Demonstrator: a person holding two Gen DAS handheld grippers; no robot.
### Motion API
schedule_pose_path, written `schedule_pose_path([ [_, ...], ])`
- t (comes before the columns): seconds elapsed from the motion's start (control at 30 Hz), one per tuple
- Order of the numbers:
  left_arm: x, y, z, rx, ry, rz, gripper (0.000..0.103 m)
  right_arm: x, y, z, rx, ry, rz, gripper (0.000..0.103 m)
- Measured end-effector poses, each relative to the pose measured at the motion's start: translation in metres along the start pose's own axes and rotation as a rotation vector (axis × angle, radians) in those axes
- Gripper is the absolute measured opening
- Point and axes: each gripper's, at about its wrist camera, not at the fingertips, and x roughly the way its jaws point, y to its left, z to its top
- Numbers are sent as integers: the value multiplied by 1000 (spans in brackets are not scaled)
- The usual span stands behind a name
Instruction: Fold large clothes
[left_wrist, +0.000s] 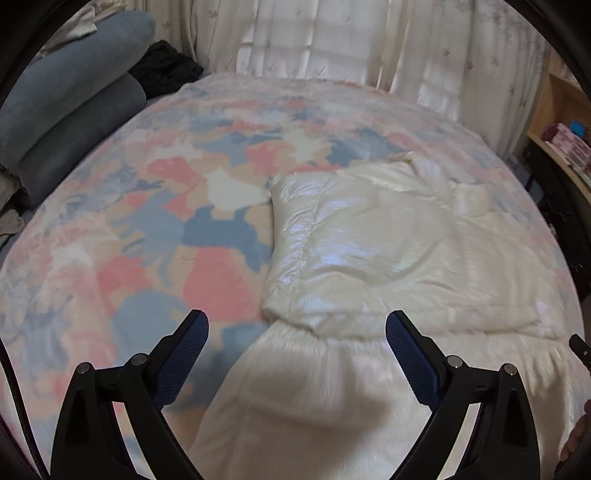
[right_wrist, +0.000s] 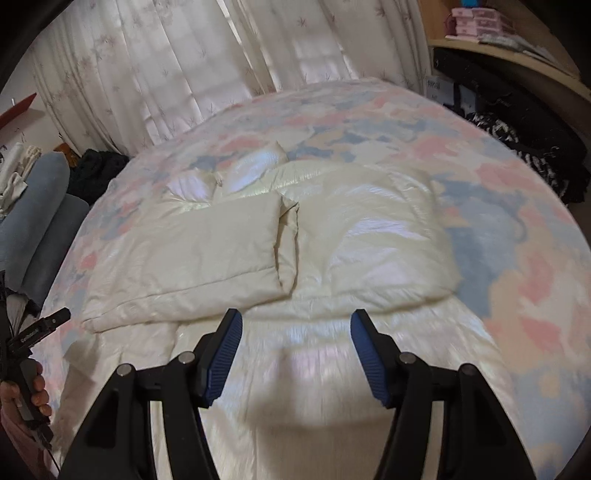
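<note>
Left gripper (left_wrist: 297, 328) spread, nothing between the pads; right gripper (right_wrist: 295, 328) same. Cream puffer coat (right_wrist: 258, 236) lies on the bed (right_wrist: 517, 229) near its front edge, sides folded in. Risk: slick, puffy fabric likely slips, springs open; thin pinch loses the hem.

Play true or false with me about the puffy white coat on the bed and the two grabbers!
1. The cream puffer jacket lies on a flowery bedspread. True.
2. The left gripper is clamped on the jacket. False: its jaws are open, with nothing pinched between them.
3. The right gripper is open too. True.
4. Blue-grey pillows sit stacked at the side of the bed. True.
5. The jacket is bright red. False: it is shiny cream-white.
6. A bare brick wall stands behind the bed. False: pale curtains hang there.
</note>
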Motion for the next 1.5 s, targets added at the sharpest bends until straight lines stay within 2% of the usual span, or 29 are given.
schedule_pose_path([
  [0.1,-32,6,-8,20,-15,-21,96,-27,3,-10,-8,-23,19,62],
  [0.3,-90,31,-34,35,-39,-42,96,-83,6,-31,-26,-74,69,72],
  [0.43,-113,54,-61,20,-42,-56,96,-114,1,-53,4,-101,89,81],
  [0.53,-122,75,-88,-5,-16,-82,96,-129,-5,-71,7,-99,89,82],
  [0.73,-111,105,-138,-38,65,-139,96,-138,-21,-108,-10,-37,57,82],
  [0.93,-91,122,-168,-149,139,-280,96,-157,-54,-129,6,-28,-25,82],
  [1.07,-80,122,-177,-181,166,-307,96,-169,-83,-138,60,-31,-72,82],
  [1.2,-77,118,-180,-152,165,-310,96,-176,-106,-146,99,-30,-116,82],
  [1.37,-69,113,-182,-134,175,-310,97,-166,-123,-162,132,2,-140,82],
  [1.5,-63,113,-183,-135,183,-321,100,-151,-138,-173,172,34,-119,82],
])
